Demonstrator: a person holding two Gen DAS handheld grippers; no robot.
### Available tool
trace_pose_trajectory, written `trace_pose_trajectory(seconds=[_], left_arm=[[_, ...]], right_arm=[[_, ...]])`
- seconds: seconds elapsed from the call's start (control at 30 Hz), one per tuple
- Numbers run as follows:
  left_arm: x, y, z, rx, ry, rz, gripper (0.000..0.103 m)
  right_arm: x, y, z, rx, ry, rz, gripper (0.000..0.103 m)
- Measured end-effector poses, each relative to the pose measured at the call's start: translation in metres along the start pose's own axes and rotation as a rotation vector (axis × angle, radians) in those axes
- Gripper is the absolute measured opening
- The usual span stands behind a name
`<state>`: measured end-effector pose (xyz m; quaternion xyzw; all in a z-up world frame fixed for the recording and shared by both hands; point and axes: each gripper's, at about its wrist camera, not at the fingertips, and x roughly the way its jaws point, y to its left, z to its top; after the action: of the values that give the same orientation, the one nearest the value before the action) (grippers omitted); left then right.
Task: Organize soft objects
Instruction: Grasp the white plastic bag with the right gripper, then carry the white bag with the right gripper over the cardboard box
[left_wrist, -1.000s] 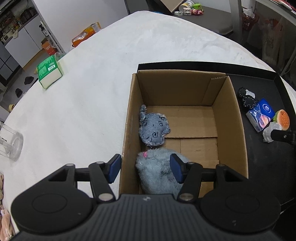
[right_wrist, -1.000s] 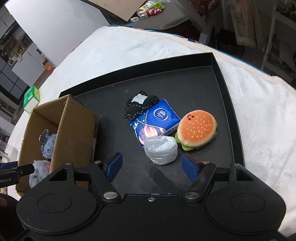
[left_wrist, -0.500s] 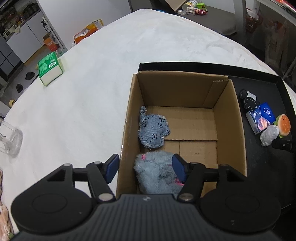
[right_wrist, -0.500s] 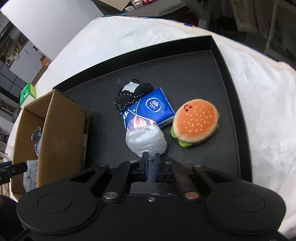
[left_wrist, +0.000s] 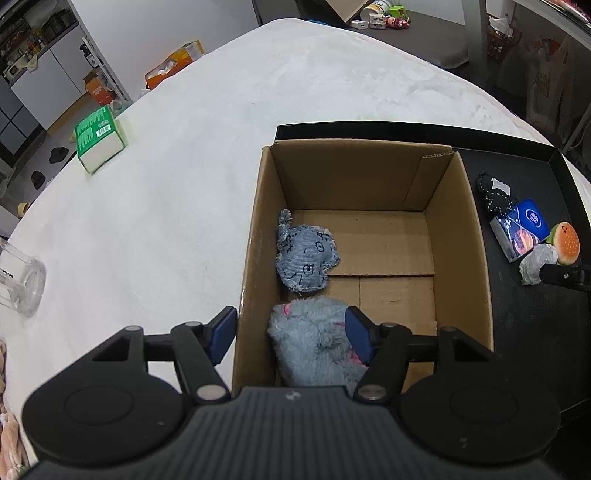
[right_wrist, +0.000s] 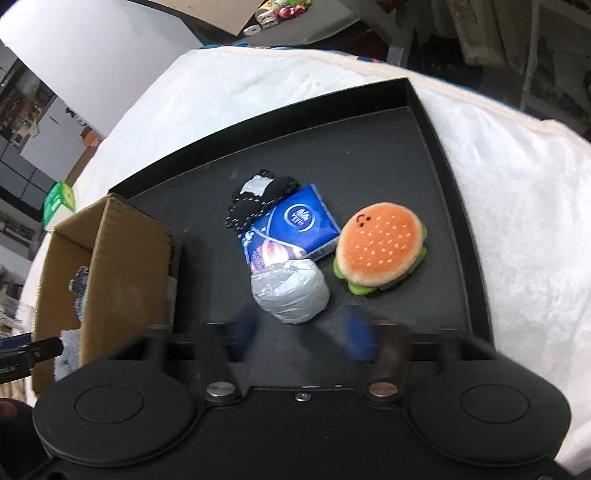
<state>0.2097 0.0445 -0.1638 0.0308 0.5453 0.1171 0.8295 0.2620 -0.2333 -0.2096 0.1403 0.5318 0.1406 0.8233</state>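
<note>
Inside the cardboard box (left_wrist: 461, 236) lie two plush toys (left_wrist: 306, 262), both tools (left_wrist: 291, 334) spread, right one's jaws just opening.

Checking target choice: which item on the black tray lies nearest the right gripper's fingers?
The crumpled silver-grey bundle, just ahead of the right gripper; burger plush, blue packet and black pouch lie farther.

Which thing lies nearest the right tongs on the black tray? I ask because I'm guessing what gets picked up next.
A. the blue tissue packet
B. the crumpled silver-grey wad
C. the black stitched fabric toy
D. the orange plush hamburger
B: the crumpled silver-grey wad lies just ahead of the open right tongs on the black tray, while the orange plush hamburger, blue tissue packet and black stitched fabric toy lie farther off.
</note>
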Motion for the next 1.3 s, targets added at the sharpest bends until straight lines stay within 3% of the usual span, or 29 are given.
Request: trace_pose_trajectory(seconds=[0.17,0.37,0.43,0.47,0.87,1.3], left_arm=[[0.001,0.001,0.001,-0.007,0.0,-0.007,0.063],[0.002,0.002,0.001,-0.006,-0.002,-0.013,0.063],[0.002,0.002,0.001,-0.005,-0.004,-0.016,0.063],[0.002,0.002,0.001,-0.004,-0.005,-0.016,0.063],[0.001,0.003,0.0,-0.009,-0.009,-0.021,0.063],[0.0,0.015,-0.004,-0.053,-0.023,-0.076,0.063]], right_arm=[[0.006,0.011,0.005,-0.019,0.003,-0.002,0.062],[0.022,0.023,0.007,-0.066,0.026,-0.064,0.063],[0.023,0.024,0.006,-0.079,0.02,-0.062,0.043],[0.023,0.024,0.006,-0.083,0.028,-0.062,0.042],[-0.002,0.032,0.009,-0.102,-0.013,-0.085,0.041],[-0.027,0.061,0.022,-0.136,-0.062,-0.102,0.041]])
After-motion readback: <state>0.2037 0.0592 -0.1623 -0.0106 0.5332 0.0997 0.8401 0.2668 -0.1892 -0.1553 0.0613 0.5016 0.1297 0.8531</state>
